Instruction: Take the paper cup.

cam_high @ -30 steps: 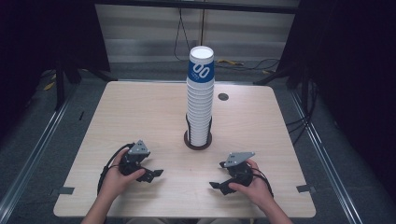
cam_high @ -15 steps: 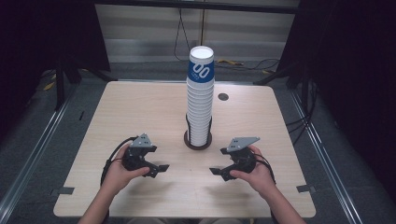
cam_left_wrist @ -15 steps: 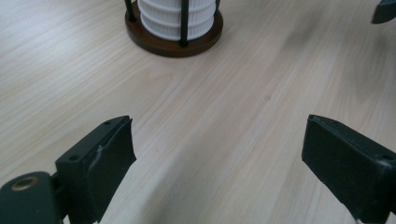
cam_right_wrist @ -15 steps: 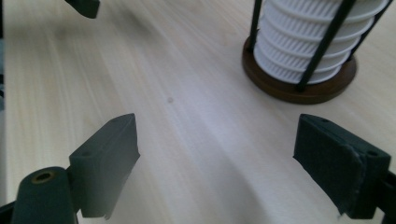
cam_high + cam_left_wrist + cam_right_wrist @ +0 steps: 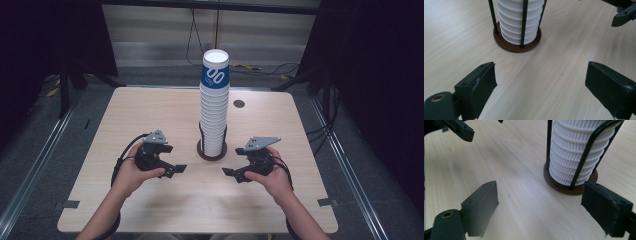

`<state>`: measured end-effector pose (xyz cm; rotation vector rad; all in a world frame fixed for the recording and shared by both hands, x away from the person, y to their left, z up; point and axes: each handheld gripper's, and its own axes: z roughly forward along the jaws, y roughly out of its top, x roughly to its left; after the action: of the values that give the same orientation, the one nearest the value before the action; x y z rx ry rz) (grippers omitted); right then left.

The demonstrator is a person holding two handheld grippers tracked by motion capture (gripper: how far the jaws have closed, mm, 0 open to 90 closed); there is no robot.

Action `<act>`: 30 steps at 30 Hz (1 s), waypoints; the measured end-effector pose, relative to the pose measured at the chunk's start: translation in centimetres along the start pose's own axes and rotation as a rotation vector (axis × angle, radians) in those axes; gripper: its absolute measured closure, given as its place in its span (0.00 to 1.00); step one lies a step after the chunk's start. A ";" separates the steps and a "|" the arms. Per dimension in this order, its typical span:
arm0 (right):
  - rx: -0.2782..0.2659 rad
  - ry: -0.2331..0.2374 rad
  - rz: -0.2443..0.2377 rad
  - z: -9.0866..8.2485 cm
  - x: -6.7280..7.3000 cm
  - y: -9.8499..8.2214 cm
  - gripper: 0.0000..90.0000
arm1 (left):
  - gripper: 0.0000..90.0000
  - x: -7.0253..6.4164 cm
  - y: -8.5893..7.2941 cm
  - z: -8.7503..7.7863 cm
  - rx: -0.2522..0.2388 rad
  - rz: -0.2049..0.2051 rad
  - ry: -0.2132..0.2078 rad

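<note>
A tall cup stack (image 5: 214, 105) stands in a wire holder (image 5: 211, 149) near the middle of a pale wooden table (image 5: 150, 107). The top cup (image 5: 215, 69) has a blue band; the others are white and ribbed. A person's hands come in from the near edge, each holding a black two-jaw gripper.

The left gripper (image 5: 176, 170) hangs just left of the holder, and the right gripper (image 5: 228, 172) just right of it, both apart from the stack. Each points inward, toward the other. In both gripper views the jaws stand wide apart with bare table between them; neither holds anything. The left jaws have just been closing slightly, with nothing between them.

The stack looks top-heavy and rises well above the holder's rods. If a gripper swings in low, it may knock a rod or the brown base and tip the whole column. A pinch on the ribbed side could lift several nested cups at once, or crush a thin paper wall. The trailing cables near each wrist could also snag.
</note>
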<state>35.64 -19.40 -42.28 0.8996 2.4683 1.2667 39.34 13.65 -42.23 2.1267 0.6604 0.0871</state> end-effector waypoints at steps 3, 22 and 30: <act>-0.009 -0.018 -0.001 -0.1 -0.1 0.8 0.15 | 0.12 -0.1 1.5 -0.9 -0.009 0.014 0.009; -0.061 -0.057 0.004 -0.8 -1.4 4.9 0.15 | 0.14 0.2 8.8 -3.0 -0.008 0.059 0.036; -0.079 -0.072 -0.006 -1.1 -1.8 6.4 0.15 | 0.14 -0.4 12.4 -3.5 -0.030 0.083 0.020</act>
<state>39.24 -18.42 -36.64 0.9007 2.3478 1.2966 43.20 10.18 -30.47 2.1269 0.5788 0.1628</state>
